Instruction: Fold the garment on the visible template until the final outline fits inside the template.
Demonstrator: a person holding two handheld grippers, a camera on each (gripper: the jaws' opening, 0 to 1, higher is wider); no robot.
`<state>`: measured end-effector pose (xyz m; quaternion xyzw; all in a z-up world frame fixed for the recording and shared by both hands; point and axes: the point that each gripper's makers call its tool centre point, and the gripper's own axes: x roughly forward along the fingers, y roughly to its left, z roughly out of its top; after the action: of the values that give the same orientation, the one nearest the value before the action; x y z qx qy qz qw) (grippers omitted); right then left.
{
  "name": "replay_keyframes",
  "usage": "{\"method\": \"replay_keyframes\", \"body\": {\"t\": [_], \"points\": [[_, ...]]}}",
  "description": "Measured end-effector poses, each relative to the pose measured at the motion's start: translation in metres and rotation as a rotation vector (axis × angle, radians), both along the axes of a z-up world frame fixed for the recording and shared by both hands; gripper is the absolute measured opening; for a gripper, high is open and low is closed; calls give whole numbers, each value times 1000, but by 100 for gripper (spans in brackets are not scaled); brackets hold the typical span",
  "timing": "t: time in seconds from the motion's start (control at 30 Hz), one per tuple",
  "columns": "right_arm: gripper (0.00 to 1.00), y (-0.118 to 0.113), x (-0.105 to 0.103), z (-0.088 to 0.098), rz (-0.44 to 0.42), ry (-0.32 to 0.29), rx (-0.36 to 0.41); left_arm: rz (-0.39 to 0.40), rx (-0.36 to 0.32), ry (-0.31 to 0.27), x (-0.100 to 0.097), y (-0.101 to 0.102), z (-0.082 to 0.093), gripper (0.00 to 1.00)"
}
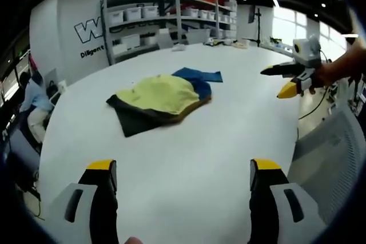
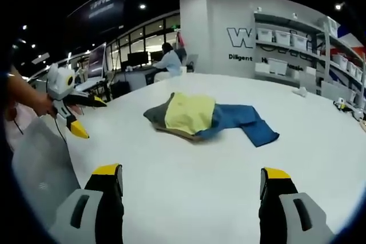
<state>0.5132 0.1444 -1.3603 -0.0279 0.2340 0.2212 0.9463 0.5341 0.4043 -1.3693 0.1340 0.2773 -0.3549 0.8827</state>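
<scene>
The white worktop [image 1: 189, 158] spreads wide under both views. Near its middle lies the garment [image 1: 163, 98], a crumpled heap of yellow, dark grey and blue (one blue part trails out flat), well apart from either tool. The left hand-held gripper [image 1: 182, 175] and the right hand-held gripper [image 2: 191, 182] both stand wide, empty.

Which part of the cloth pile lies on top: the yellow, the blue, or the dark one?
The yellow piece lies on top; the dark piece and the blue piece stick out beneath it.
</scene>
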Motion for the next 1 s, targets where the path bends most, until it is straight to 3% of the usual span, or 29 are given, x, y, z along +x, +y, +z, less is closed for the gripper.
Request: {"method": "replay_keyframes", "body": {"t": [0.27,0.7,0.87,1.0], "points": [[98,3,6,15,-37,4,-3,-61,3,18,-2,3,5,92],[98,19,12,16,-41,22,-37,-104,-29,25,5,0,8,91],[98,15,18,18,-66,10,-46,-97,-56,26,10,0,4,90],[99,18,22,17,-54,8,-1,-62,-56,42,15,6,-3,89]]}}
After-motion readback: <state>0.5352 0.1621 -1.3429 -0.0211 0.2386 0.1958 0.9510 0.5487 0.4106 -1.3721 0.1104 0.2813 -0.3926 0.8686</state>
